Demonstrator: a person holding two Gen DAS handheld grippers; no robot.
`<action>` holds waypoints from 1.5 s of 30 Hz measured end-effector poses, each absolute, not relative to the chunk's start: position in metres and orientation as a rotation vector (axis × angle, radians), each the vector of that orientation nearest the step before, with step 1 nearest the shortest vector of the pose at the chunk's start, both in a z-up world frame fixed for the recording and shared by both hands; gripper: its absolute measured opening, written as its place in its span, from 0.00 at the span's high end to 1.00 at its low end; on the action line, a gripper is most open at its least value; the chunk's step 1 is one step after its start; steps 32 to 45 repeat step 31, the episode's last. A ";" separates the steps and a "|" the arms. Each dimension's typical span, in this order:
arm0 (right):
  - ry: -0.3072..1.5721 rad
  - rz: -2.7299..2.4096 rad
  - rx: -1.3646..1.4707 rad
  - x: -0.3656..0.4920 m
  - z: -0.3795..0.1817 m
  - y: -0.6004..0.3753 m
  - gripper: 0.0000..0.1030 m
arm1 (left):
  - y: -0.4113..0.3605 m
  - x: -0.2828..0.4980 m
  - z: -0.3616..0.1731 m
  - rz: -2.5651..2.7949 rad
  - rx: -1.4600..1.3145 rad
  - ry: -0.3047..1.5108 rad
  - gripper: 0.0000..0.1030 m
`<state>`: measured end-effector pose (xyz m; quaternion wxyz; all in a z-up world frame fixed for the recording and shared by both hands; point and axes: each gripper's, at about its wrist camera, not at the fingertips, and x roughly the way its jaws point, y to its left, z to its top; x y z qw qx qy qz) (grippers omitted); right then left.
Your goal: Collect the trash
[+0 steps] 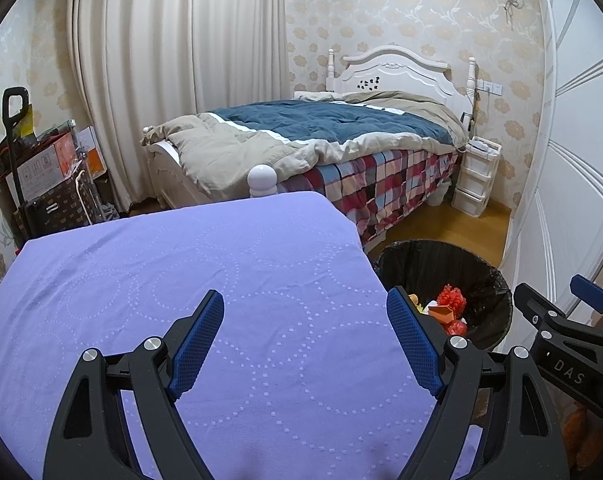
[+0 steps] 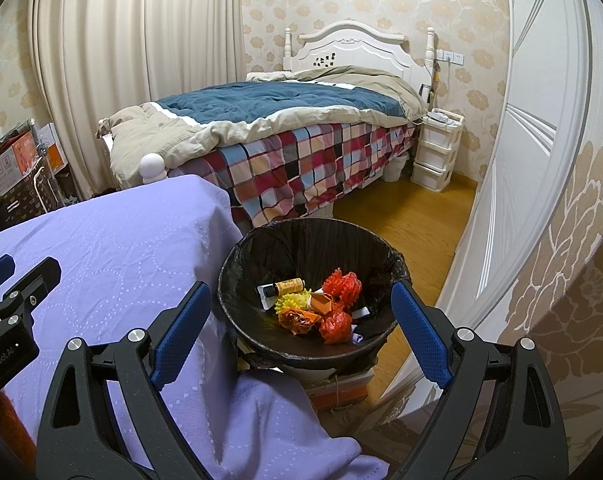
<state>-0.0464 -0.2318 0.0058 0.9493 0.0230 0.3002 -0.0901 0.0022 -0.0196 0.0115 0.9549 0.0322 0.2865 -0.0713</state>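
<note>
— Where do we see the trash bin [image 2: 309, 240]?
— Right of our cloth-covered counter [image 2: 113, 248], wrappers [image 2: 333, 300] inside it.
— And behind?
— We find the bed [image 2: 281, 120], with drawers [image 2: 435, 152] to its right.

Two fisheye views look forward and slightly downward between each gripper's own fingers. The left-hand camera sits close above a purple tablecloth [image 1: 181, 280]. The right-hand camera sits beside it, close over a black-lined trash bin [image 2: 237, 256]. Both share the tablecloth, the bin and a distant bed [image 1: 325, 128].
</note>
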 end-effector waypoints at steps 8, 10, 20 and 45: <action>0.611 -0.183 0.047 -0.046 0.005 -0.232 0.13 | -0.029 -0.004 0.007 -0.154 0.083 0.581 0.22; 0.612 -0.183 0.047 -0.046 0.005 -0.232 0.13 | -0.030 -0.005 0.006 -0.155 0.089 0.576 0.22; 0.613 -0.181 0.046 -0.046 0.005 -0.231 0.13 | -0.028 -0.005 0.006 -0.155 0.096 0.549 0.22; 0.635 -0.128 0.039 -0.044 -0.006 -0.206 0.13 | 0.002 0.007 -0.002 -0.095 0.068 0.605 0.22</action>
